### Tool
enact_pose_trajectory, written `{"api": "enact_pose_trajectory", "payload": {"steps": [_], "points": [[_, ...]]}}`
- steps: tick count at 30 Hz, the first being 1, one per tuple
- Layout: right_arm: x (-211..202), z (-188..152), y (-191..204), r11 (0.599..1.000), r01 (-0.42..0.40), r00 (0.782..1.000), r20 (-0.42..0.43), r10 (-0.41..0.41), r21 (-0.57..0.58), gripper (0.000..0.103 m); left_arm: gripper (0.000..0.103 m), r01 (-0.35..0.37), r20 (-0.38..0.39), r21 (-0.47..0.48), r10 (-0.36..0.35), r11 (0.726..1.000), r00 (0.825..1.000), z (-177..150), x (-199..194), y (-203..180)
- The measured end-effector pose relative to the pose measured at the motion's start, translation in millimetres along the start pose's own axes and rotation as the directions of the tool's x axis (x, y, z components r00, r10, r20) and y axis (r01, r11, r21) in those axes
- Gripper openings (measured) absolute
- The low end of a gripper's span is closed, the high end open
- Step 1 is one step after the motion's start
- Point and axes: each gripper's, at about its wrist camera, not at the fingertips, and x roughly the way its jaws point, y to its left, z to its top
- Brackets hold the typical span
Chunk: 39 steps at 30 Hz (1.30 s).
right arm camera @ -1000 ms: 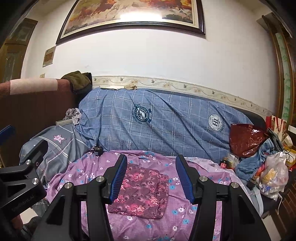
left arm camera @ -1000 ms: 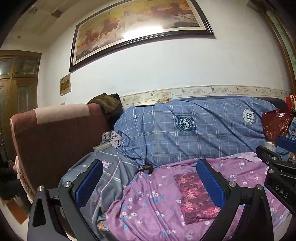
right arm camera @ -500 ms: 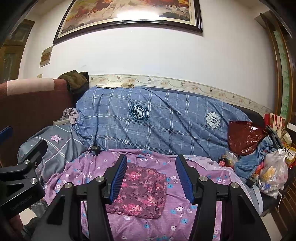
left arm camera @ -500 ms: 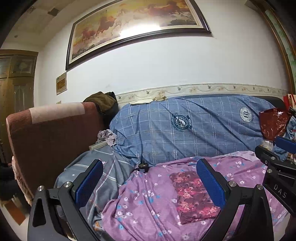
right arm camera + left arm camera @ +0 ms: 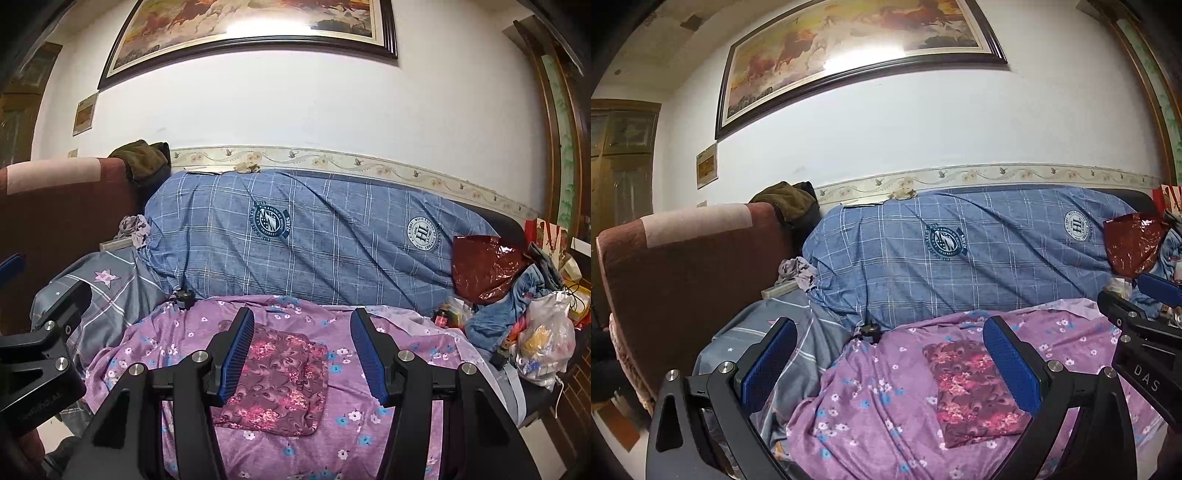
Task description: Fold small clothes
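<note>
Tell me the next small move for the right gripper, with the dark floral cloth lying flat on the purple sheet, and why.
Probably ease the right gripper forward and down toward the near edge of the dark floral cloth. Its fingers stand apart with nothing between them, and the cloth lies flat and untouched on the purple sheet, straight ahead. The left gripper is open too, off to the cloth's left.

"DAS" on right gripper (image 5: 1145, 325); "HL" on blue cover (image 5: 332, 251)

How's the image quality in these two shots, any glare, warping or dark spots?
Left wrist view: lamp glare whitens the framed horse painting; fisheye bends the wall and blackens the corners. Right wrist view: same glare on the painting; the maroon floral folded cloth stays sharp, evenly lit.
</note>
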Motion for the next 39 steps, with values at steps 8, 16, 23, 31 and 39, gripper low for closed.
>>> {"api": "enact_pose_trajectory", "payload": {"steps": [8, 16, 23, 31, 39], "points": [[0, 0, -1, 1.000, 0.004, 1.000, 0.003, -0.004, 0.005, 0.056, 0.102, 0.002, 0.005, -0.001, -0.002, 1.000, 1.000, 1, -1, 0], [-3, 1, -2, 1.000, 0.006, 1.000, 0.009, -0.006, 0.009, 0.056, 0.102, 0.000, 0.012, -0.004, 0.000, 1.000, 1.000, 0, -5, -1], [-11, 5, -4, 1.000, 0.008, 1.000, 0.022, -0.008, 0.013, 0.056, 0.102, 0.004, 0.025, -0.005, -0.004, 1.000, 1.000, 1, -15, -1], [-29, 11, -9, 1.000, 0.015, 0.998, 0.056, -0.016, 0.014, 0.056, 0.102, 0.011, 0.064, -0.006, -0.010, 1.000, 0.998, 2, -36, -1], [-46, 15, -16, 0.999, 0.038, 0.996, 0.086, -0.040, 0.027, 0.056, 0.102, 0.042, 0.089, -0.013, -0.040, 0.999, 0.995, 3, -52, -2]]}}
